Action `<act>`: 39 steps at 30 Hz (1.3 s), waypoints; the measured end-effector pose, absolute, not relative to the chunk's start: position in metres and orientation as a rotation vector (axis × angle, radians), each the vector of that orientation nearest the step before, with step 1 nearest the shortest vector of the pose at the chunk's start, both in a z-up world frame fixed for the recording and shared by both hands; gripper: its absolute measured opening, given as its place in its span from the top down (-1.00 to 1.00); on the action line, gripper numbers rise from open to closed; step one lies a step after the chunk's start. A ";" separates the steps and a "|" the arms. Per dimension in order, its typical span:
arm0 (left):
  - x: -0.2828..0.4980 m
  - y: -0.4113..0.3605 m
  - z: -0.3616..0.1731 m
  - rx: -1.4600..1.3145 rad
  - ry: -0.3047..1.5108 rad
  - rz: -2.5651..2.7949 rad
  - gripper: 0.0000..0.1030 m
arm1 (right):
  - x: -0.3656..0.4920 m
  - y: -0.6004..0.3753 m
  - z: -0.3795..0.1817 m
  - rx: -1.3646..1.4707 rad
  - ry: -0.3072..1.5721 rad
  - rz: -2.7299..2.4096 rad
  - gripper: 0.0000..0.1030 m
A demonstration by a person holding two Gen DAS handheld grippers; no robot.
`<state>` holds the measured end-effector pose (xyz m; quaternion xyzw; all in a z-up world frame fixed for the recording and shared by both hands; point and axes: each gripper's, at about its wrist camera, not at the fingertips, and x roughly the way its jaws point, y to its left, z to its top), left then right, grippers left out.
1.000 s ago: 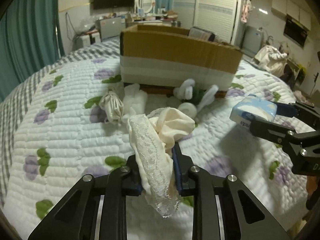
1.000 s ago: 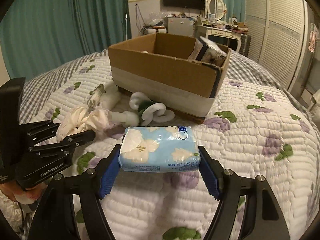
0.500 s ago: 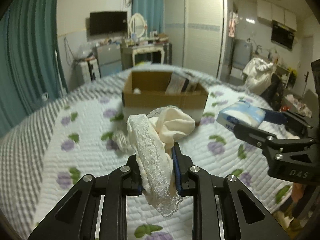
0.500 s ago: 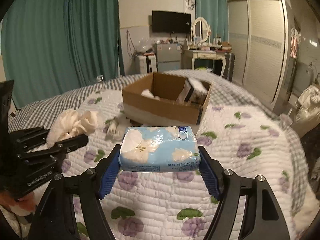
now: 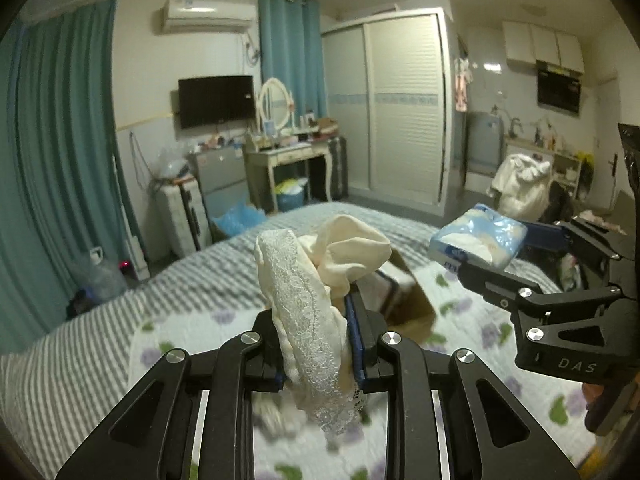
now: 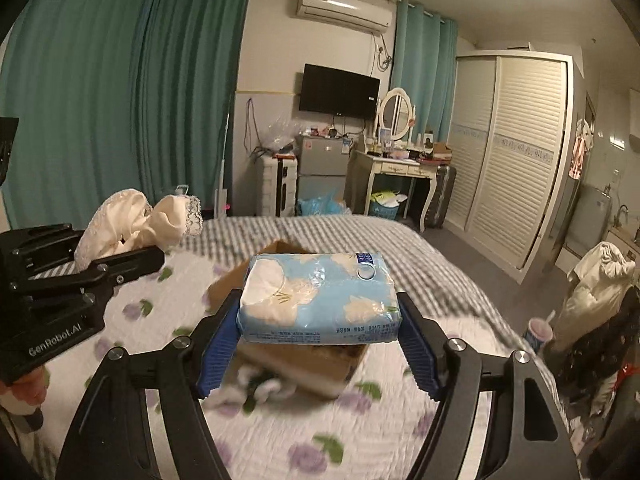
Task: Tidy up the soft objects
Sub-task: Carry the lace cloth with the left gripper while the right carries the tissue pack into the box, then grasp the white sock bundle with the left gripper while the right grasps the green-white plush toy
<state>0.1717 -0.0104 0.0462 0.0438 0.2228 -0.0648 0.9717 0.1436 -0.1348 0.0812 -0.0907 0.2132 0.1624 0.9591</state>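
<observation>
the left gripper (image 5: 316, 344) has its jaws pinched tight on a cream lace-trimmed cloth garment (image 5: 312, 292); the right gripper (image 6: 318, 346) has its jaws spread wide, clamping a blue flower-printed plastic tissue pack (image 6: 318, 298); both hang above the open brown cardboard box (image 6: 304, 360) on the quilted bed (image 6: 400, 420).
</observation>
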 end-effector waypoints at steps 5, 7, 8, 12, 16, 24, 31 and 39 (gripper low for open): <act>0.233 -0.009 0.033 0.114 0.450 -0.145 0.53 | 0.206 -0.124 0.081 -0.208 0.441 0.327 -0.42; 0.252 -0.008 0.025 0.122 0.460 -0.149 0.53 | 0.229 -0.119 0.076 -0.224 0.436 0.313 -0.42; 0.259 -0.008 0.021 0.124 0.468 -0.151 0.53 | 0.239 -0.118 0.073 -0.219 0.439 0.310 -0.42; 0.289 -0.009 -0.006 0.130 0.503 -0.150 0.53 | 0.283 -0.115 0.054 -0.180 0.479 0.317 -0.42; 0.309 -0.012 -0.026 0.159 0.543 -0.121 0.36 | 0.313 -0.113 0.032 -0.148 0.503 0.329 -0.43; 0.324 -0.008 -0.041 0.128 0.539 -0.067 -0.68 | 0.351 -0.112 0.013 -0.114 0.522 0.339 -0.79; 0.297 -0.001 -0.007 0.125 0.508 -0.050 -0.69 | 0.327 -0.123 0.035 -0.083 0.501 0.303 -0.80; 0.192 0.031 0.095 0.064 0.356 -0.027 -0.74 | 0.229 -0.135 0.127 -0.092 0.418 0.260 -1.00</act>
